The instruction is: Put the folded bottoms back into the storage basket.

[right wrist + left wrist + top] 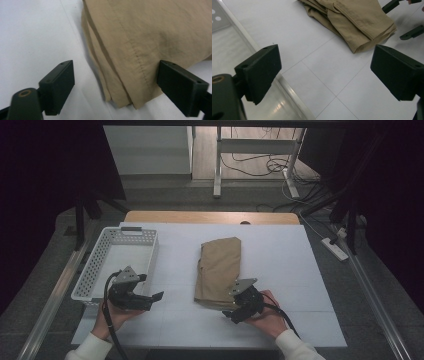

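Observation:
A folded tan garment (218, 269) lies in the middle of the white table (285, 250). My right gripper (233, 312) sits open at its near right corner, jaws spread around the folded edge (125, 75) without closing on it. My left gripper (156, 298) is open too, held by a hand just right of the white basket (97, 265); the garment (354, 22) lies well ahead of its empty jaws. The right gripper's black fingers (412, 32) show past the cloth in the left gripper view.
The white perforated basket stands at the table's left with its rim (274, 82) under my left gripper. Beyond the table's far wooden edge (210, 216) are a desk frame and cables on the floor (265, 165).

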The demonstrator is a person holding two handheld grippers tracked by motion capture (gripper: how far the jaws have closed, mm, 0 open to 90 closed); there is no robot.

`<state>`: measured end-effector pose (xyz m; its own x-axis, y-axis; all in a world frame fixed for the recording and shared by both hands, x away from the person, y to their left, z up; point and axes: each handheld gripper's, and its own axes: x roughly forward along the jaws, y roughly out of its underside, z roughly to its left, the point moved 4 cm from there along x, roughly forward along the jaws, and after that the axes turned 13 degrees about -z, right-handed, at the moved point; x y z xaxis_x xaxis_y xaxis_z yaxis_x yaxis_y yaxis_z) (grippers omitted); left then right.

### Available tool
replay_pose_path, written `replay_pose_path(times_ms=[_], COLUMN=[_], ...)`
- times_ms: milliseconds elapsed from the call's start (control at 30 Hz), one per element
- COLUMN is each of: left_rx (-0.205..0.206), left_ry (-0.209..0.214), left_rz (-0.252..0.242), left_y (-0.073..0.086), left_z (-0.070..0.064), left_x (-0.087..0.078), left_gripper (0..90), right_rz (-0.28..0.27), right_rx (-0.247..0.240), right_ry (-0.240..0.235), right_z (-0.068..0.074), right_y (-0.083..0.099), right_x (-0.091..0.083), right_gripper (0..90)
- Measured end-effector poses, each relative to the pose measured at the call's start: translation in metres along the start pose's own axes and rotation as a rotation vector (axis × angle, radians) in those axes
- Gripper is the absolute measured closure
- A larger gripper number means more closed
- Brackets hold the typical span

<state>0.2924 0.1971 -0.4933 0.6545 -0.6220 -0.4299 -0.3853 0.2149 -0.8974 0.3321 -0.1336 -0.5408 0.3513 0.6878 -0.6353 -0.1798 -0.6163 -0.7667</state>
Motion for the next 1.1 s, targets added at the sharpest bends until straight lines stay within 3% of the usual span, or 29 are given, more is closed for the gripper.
replay_pose_path(times_ms=[100, 367, 567, 633, 667, 867, 900, 1100], left_rx=[0.002, -0.004, 0.002, -0.001, -0.002, -0.001, 0.000, 0.000], left_ry=[0.000, 0.000, 0.002, 0.004, 0.004, 0.004, 0.005, 0.006], left_rz=[0.003, 0.002, 0.007, 0.006, 0.007, 0.007, 0.007, 0.006], left_y=[0.001, 0.001, 0.001, 0.001, 0.001, 0.002, 0.001, 0.000], left_z=[0.000, 0.002, 0.000, 0.001, 0.001, 0.001, 0.000, 0.000], left_x=[0.000, 0.000, 0.001, 0.001, 0.001, 0.001, 0.001, 0.003], left_gripper=[8.9, 9.1, 9.1, 9.2, 9.2, 9.3, 9.4, 9.4], right_rz=[0.014, 0.067, 0.064, 0.069, 0.072, 0.073, 0.079, 0.085], right_rx=[-0.009, 0.031, 0.069, 0.097, 0.116, 0.110, 0.084, 0.055], right_ry=[0.023, 0.075, 0.078, 0.070, 0.058, 0.073, 0.093, 0.096], right_z=[0.000, -0.007, -0.011, -0.013, -0.013, -0.014, -0.014, -0.014], right_y=[0.001, 0.008, 0.006, 0.005, 0.005, 0.004, 0.003, 0.001], right_x=[-0.001, 0.006, 0.010, 0.009, 0.008, 0.006, 0.005, 0.005], right_gripper=[18.0, 17.7, 23.3, 35.6, 35.6, 65.6, 74.2, 81.5])
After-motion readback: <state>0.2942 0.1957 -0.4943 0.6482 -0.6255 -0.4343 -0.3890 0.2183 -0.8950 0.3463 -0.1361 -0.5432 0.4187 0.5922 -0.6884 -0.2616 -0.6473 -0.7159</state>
